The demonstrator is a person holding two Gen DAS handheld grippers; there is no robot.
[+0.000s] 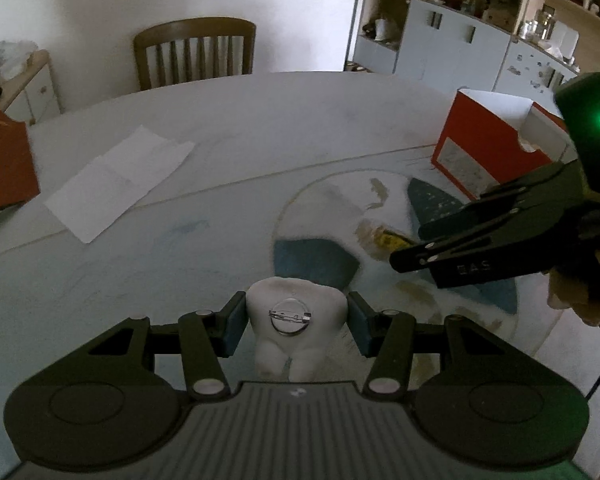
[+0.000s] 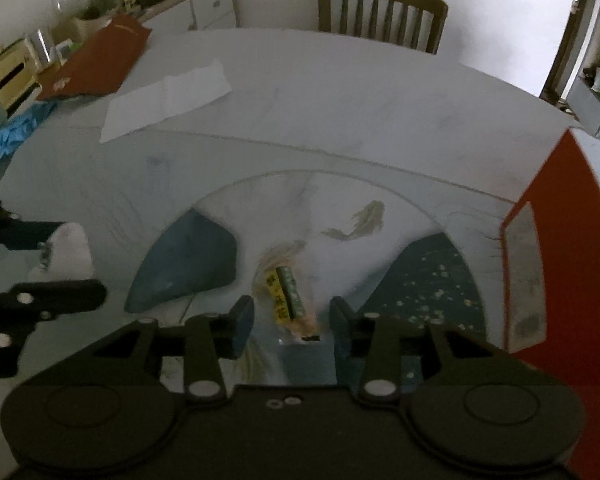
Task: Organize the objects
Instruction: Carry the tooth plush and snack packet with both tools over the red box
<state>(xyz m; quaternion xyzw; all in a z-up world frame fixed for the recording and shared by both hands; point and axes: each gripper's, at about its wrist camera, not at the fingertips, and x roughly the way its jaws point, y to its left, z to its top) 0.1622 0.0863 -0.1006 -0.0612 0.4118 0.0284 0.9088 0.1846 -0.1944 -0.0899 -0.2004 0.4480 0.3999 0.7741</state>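
The left gripper (image 1: 296, 320) is clamped on a white tooth-shaped plush brooch (image 1: 296, 316), seemingly bound for the red-and-white open cardboard box (image 1: 496, 140), while the right gripper (image 2: 292, 320), jaws apart and empty, straddles a small yellow-green packet (image 2: 286, 294) lying near that box.

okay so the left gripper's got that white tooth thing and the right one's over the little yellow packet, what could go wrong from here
1. The tooth is rounded and pinched only at its sides by the left gripper; it could twist or slip out.
2. The right gripper has open jaws around the small packet, which lies flat on the table; closing may scrape the surface or miss it.
3. The two grippers are close and might collide.
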